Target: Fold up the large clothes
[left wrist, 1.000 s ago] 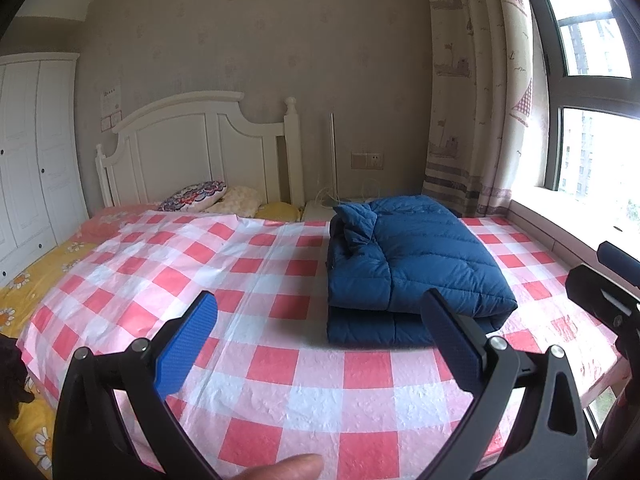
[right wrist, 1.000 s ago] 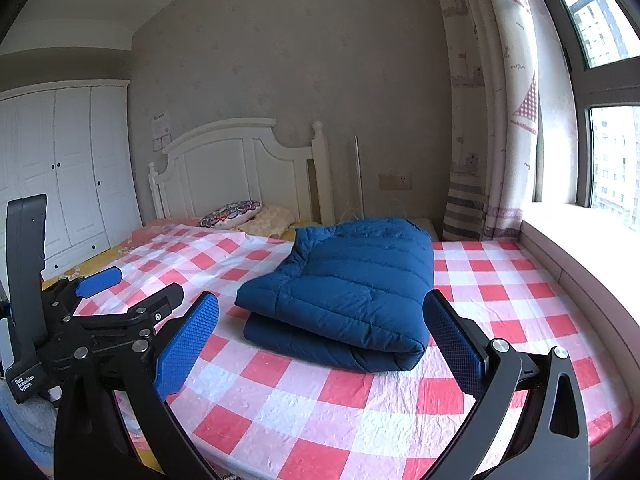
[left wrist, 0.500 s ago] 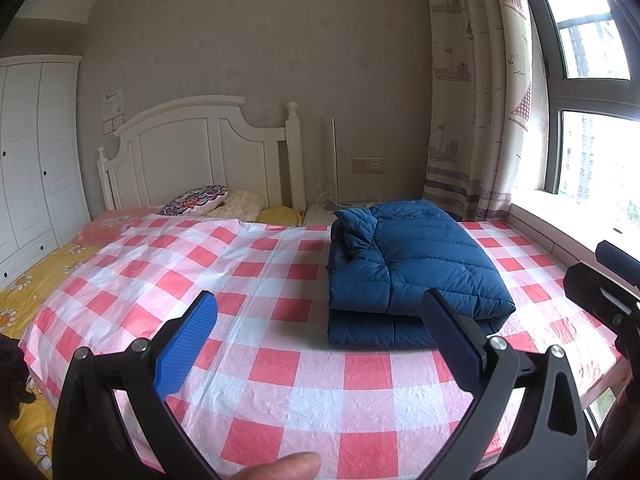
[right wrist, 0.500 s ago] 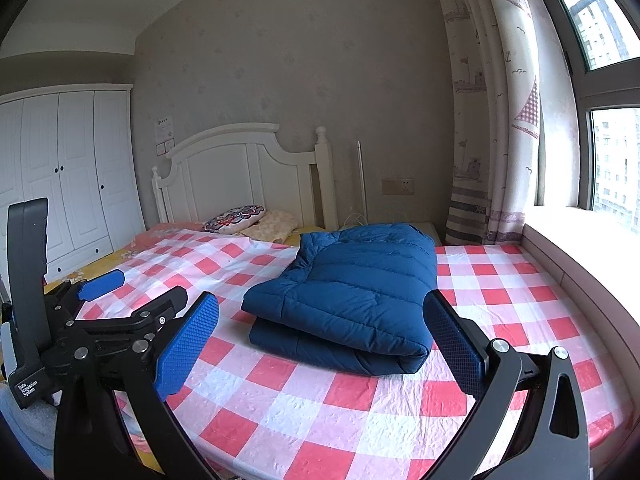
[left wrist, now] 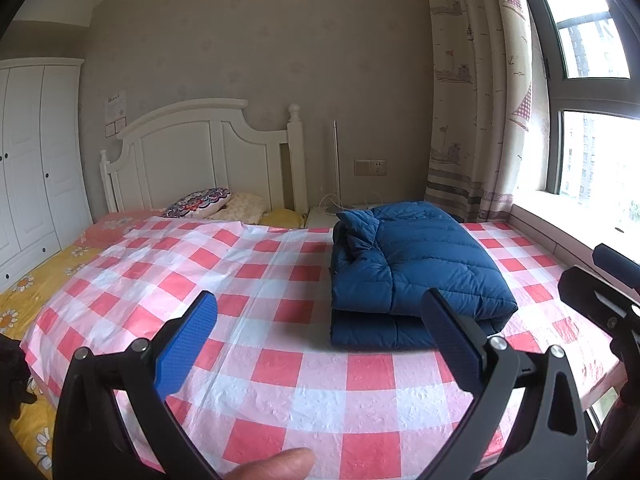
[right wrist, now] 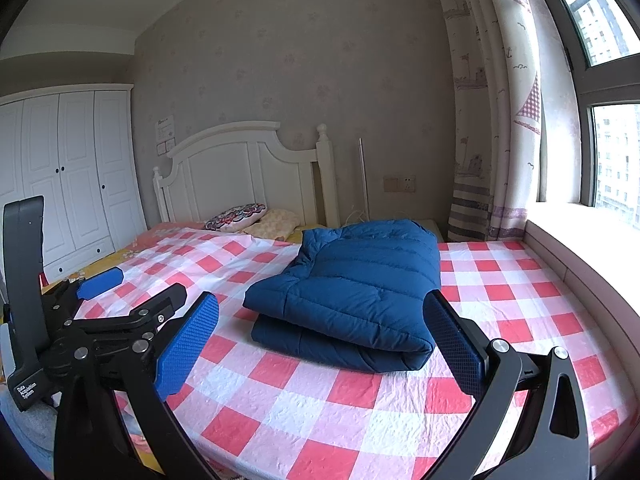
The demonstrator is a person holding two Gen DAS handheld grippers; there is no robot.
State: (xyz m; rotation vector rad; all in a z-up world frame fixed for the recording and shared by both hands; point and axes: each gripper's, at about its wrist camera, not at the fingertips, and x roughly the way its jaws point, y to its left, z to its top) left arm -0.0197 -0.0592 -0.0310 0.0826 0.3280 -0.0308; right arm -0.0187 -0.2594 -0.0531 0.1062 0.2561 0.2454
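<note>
Folding is looking finished, so both the left gripper (left wrist: 318,338) and right gripper (right wrist: 320,340), spread and empty, are best hovering clear of the blue jacket (right wrist: 352,292) on the bed (right wrist: 360,416).

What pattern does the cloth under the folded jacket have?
The cloth has red, pink and white checks. The left wrist view shows it best, spread under the blue jacket.

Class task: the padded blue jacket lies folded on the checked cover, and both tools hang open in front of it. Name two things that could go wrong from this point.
1. The puffy folded blue down jacket shows bulging layers at its front edge; it may spring open if nudged.
2. It lies on a thin, wrinkled red-and-white checked cover; dragging the bundle might bunch or shift that sheet.

The left tool and right tool hold nothing, so any regrasp could catch only the top layer.
</note>
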